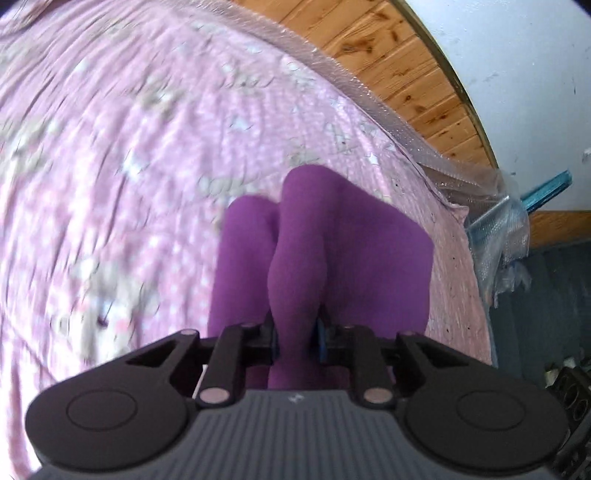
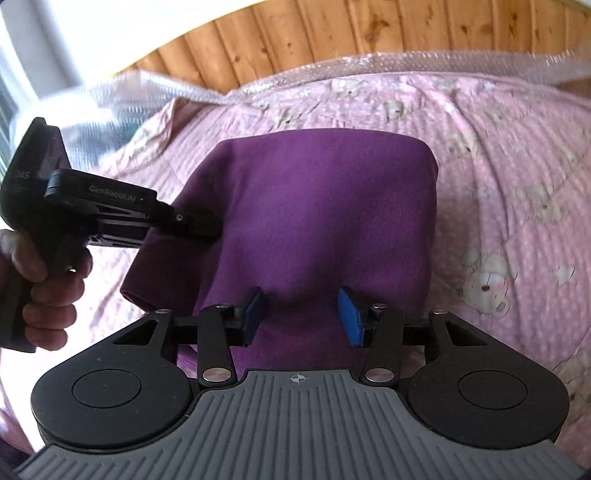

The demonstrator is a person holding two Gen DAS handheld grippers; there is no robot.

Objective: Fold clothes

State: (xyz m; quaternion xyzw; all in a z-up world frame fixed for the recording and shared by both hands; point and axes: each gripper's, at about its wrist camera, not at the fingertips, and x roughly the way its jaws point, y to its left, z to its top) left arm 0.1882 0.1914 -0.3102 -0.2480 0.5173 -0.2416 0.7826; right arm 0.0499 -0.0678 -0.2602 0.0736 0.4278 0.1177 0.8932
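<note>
Left wrist view: the left gripper (image 1: 296,334) has its fingers nearly closed on a bunched ridge of the purple garment (image 1: 317,236), which rises between the two pads and runs forward from them. The rest of the cloth lies spread on the pink bedspread (image 1: 110,166), which is printed with white dots and small bears. Along the bed's far edge runs a strip of bubble wrap (image 1: 369,92), with a wooden headboard (image 1: 406,59) and a white wall (image 1: 517,74) behind it. The bedspread is blurred here.

Right wrist view: the right gripper (image 2: 301,317) hangs over the near part of the purple garment (image 2: 325,192) with its blue-padded fingers (image 2: 351,317) about half open; the pads stand clear on either side of a low hump of cloth and do not press it. The garment lies folded into a rough rectangle in the middle of the pink bedspread (image 2: 498,147). At the left, a hand (image 2: 48,280) holds the left gripper (image 2: 210,223), whose tip pinches the garment's left edge and lifts it slightly. The wooden headboard (image 2: 332,33) crosses the top.
</note>
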